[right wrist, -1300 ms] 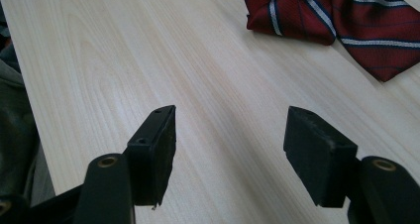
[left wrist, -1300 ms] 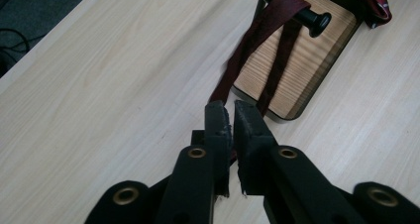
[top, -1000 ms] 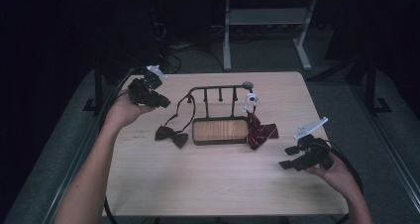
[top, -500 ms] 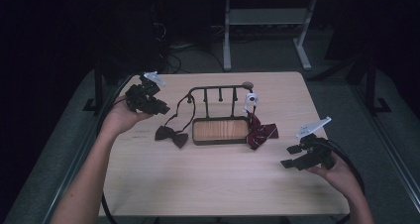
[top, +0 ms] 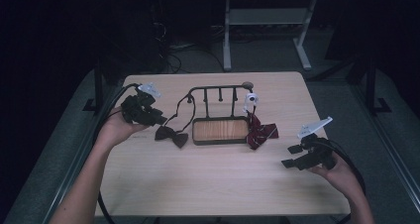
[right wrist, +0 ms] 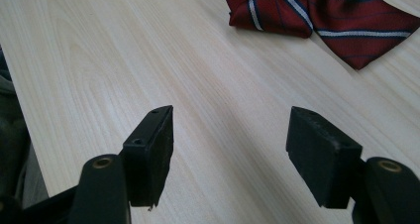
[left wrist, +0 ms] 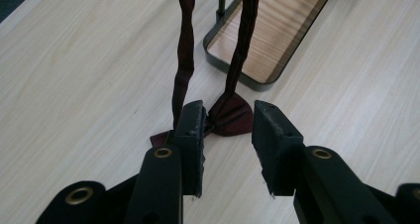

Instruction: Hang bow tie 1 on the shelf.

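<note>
Lying flat, dark maroon bow tie (left wrist: 229,116) w/ straps on rack (top: 218,92), left gripper (left wrist: 228,135) opening, unclamped.

Dim room, light falls mostly on the pale wood tabletop (top: 208,184). Grey floor (top: 267,55) around it, white-legged table frame (top: 262,21) behind, cables (top: 171,50) beside it.

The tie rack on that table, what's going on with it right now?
A person holds tongs in each hand at a table. The left tongs have just been opening, nothing clamped, aimed at the dark bow tie lying on the table, its strap looped over the rack. The right tongs hover open near the striped red tie beside the rack's wooden tray.
</note>
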`<state>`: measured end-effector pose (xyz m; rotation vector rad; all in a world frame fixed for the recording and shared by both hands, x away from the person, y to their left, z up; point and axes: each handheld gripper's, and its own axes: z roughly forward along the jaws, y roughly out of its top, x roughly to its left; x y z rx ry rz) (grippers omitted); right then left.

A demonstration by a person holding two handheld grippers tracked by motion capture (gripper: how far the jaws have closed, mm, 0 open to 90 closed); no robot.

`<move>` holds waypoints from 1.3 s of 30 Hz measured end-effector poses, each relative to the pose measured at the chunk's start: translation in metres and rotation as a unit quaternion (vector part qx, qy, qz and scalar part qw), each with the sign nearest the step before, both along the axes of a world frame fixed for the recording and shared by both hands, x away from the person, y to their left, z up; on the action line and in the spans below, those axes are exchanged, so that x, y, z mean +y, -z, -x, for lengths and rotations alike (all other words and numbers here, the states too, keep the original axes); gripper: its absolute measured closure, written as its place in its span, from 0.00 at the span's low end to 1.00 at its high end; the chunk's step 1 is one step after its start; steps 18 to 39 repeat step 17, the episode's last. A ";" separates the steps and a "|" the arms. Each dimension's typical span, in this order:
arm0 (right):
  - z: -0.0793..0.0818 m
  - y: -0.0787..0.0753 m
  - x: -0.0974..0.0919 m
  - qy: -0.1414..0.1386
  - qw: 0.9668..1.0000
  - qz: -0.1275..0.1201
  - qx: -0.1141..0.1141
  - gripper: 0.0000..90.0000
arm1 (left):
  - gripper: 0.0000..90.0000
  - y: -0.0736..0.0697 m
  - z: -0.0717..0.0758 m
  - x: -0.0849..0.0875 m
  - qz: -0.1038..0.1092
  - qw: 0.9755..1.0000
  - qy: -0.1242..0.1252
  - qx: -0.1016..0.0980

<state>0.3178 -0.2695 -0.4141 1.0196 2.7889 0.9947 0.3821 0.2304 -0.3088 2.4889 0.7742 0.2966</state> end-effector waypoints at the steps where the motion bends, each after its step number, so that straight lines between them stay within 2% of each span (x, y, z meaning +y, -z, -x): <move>1: 0.000 0.000 0.000 0.000 1.000 0.001 0.000 0.39 | 0.72 0.001 0.001 0.000 0.004 1.000 -0.001 0.002; 4: 0.000 0.000 0.001 0.000 1.000 0.002 0.001 0.39 | 0.70 0.005 0.005 0.002 -0.001 1.000 0.003 -0.001; 9: 0.000 0.000 0.002 0.000 1.000 0.002 0.002 0.39 | 0.67 0.010 0.014 0.004 0.008 1.000 0.004 -0.005; 17: 0.000 0.001 0.001 0.000 1.000 0.000 0.001 0.39 | 0.65 0.024 0.024 0.007 -0.001 1.000 0.010 -0.005; 39: 0.000 0.001 0.001 0.000 1.000 0.000 0.001 0.39 | 0.65 0.024 0.024 0.007 -0.001 1.000 0.010 -0.005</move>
